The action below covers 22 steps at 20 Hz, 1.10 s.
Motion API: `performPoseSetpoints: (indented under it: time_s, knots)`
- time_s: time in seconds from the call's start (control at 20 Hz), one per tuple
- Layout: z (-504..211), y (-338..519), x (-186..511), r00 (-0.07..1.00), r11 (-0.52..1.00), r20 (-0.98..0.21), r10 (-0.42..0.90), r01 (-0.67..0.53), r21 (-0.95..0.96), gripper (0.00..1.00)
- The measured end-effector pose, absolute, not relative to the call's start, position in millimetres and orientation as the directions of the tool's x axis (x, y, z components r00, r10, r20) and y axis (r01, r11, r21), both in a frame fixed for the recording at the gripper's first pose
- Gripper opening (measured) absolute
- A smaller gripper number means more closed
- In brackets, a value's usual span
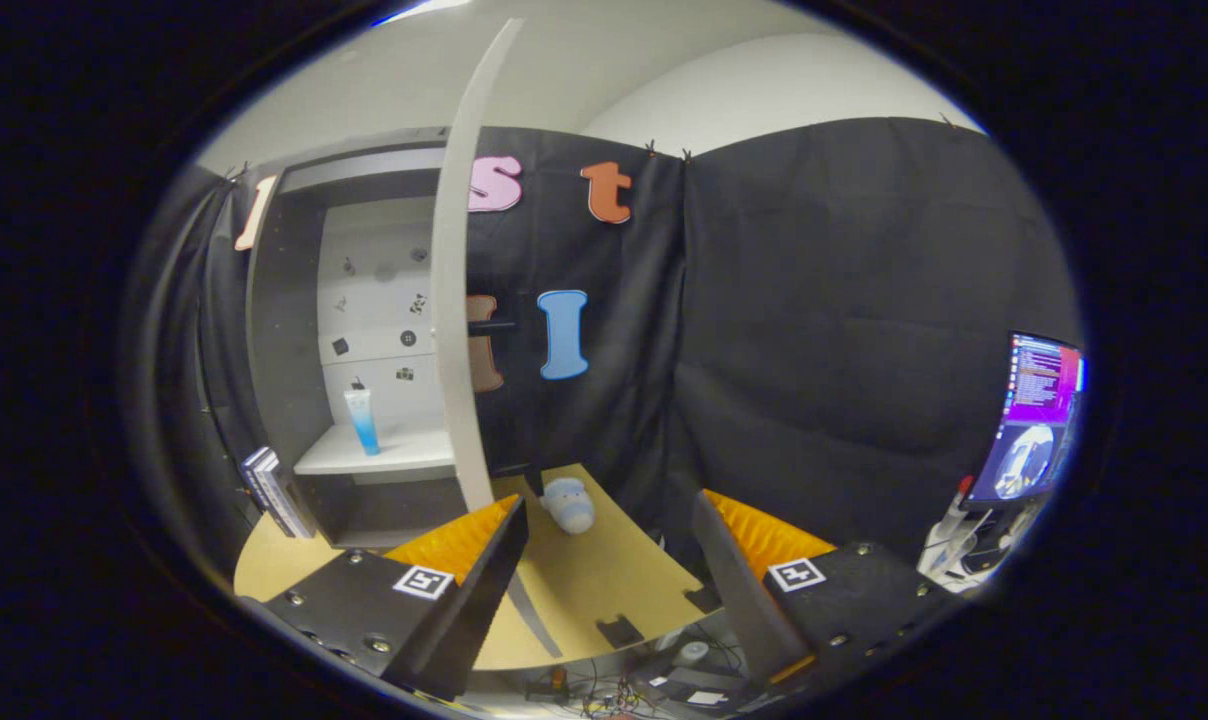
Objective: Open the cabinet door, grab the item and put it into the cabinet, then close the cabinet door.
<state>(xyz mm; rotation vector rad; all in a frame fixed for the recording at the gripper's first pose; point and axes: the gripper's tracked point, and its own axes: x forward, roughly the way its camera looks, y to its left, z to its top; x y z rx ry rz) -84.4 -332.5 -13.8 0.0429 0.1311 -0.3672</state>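
Gripper [609, 560] fingers spread apart, holding nothing, above a tan table [604, 590]. A pale plush toy [568, 503] lies on the table's far edge, beyond the fingers. The cabinet [364, 330] stands at the far left corner, door [454, 300] swung open, a blue tube [362, 420] upright on its shelf.

A: Non-task stuff? Monitor [1039, 420] lit at far right, cables [604, 695] tangled under the desk [584, 590] edge.
B: Books [276, 492] leaning at the desk's left corner too.

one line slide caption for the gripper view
Open claw faces plush toy on table, cabinet door open, tube on shelf.
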Motion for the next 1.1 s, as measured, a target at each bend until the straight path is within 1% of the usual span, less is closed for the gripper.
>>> performPoseSetpoints:
  time_s: [0.15,0.3,0.5,0.7,0.9,1.1]
  knots:
    - [-24.5,-328.8,-56.2,0.95,0.959,-0.162,-0.267,0.278,0.052,0.99]
    - [-23.8,-327.9,-48.1,0.964,0.971,-0.157,-0.216,0.229,0.066,0.97]
    - [-24.6,-318.6,-38.8,0.982,0.991,-0.148,-0.117,0.125,0.052,0.97]
    - [-25.9,-286.3,-32.7,0.989,0.997,-0.146,0.01,0.001,0.075,0.97]
    - [-25.8,-261.7,-31.2,0.987,0.992,-0.124,0.107,-0.096,0.088,0.97]
    - [-29.3,-230.4,-26.9,0.972,0.972,-0.117,0.205,-0.188,0.143,0.97]
